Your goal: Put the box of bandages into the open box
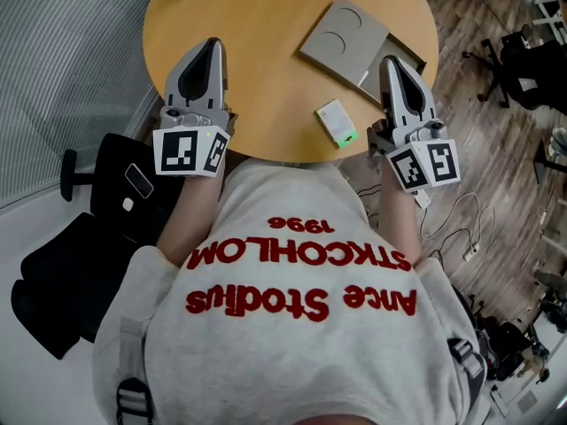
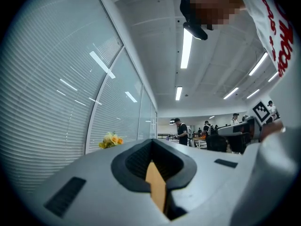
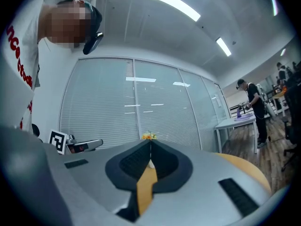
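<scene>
The bandage box (image 1: 337, 122), small and white with a green end, lies near the front edge of the round wooden table (image 1: 257, 25). Behind it sits the flat grey open box (image 1: 344, 35), its lid marked with two half-round cutouts. My left gripper (image 1: 213, 46) rests at the table's left front edge, shut and empty. On the right, my right gripper (image 1: 389, 63) lies just right of the bandage box, beside the grey box's near corner, also shut with nothing held. Both gripper views look upward past closed jaws (image 2: 152, 142) (image 3: 150, 142); neither box shows there.
A black office chair (image 1: 97, 202) stands on the floor left of the table. Cables (image 1: 461, 228) lie on the wooden floor at the right. Yellow flowers (image 2: 111, 139) stand at the table's far side. People are at desks in the background of the left gripper view.
</scene>
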`<action>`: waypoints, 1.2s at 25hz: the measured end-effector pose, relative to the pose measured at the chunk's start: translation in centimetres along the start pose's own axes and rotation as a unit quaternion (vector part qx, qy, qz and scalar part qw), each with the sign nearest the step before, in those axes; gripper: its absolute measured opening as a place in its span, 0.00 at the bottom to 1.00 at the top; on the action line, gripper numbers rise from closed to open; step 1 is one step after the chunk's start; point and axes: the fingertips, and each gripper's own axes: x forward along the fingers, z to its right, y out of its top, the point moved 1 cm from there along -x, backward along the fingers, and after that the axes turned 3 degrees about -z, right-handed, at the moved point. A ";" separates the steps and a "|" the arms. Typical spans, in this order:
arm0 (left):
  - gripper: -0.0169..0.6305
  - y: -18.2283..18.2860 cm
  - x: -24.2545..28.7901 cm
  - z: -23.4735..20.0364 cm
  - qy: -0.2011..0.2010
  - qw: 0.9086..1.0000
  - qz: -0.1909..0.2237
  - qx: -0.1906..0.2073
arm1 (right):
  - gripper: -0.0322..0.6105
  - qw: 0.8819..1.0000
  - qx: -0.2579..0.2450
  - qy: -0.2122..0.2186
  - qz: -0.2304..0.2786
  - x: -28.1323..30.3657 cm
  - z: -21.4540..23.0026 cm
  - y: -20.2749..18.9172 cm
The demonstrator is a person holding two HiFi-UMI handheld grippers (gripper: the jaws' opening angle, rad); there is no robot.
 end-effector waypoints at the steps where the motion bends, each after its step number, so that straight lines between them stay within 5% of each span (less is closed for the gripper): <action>1: 0.04 -0.1 0.1 -0.1 0.002 1.000 -0.001 -0.002 | 0.06 1.000 0.001 0.002 -0.002 0.2 0.1 -0.1; 13: 0.04 0.5 -0.4 -0.1 0.046 0.999 -0.001 0.003 | 0.06 0.997 -0.027 0.070 -0.018 2.9 -0.3 1.0; 30: 0.04 0.4 -1.8 0.7 0.073 0.997 0.000 0.005 | 0.06 0.995 -0.028 0.094 -0.010 2.9 -0.7 1.5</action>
